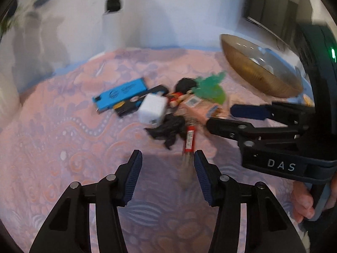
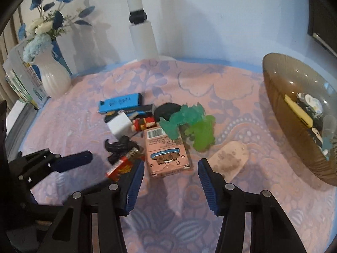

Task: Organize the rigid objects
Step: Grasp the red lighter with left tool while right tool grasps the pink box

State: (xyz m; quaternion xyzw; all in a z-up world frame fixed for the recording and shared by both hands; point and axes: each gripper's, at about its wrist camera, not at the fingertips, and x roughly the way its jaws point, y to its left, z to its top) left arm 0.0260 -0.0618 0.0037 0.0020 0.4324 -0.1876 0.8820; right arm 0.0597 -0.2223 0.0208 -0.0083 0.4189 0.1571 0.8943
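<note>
A pile of small objects lies mid-table: a blue box (image 2: 120,102), a white cube charger (image 2: 120,126), a small red figure (image 2: 143,124), green translucent toys (image 2: 189,124), a pink carton (image 2: 166,149), a black toy (image 2: 120,147) and a red tube (image 2: 120,167). My left gripper (image 1: 167,158) is open and empty, just short of the red tube (image 1: 189,137). My right gripper (image 2: 170,166) is open and empty, its fingers either side of the pink carton's near end. It also shows in the left wrist view (image 1: 223,116).
A brown glass bowl (image 2: 294,147) at the right holds a yellow item and small toys. A white vase of blue flowers (image 2: 53,78) and books stand at the back left. A white pole (image 2: 141,25) rises behind. A pink patterned cloth (image 2: 168,210) covers the table.
</note>
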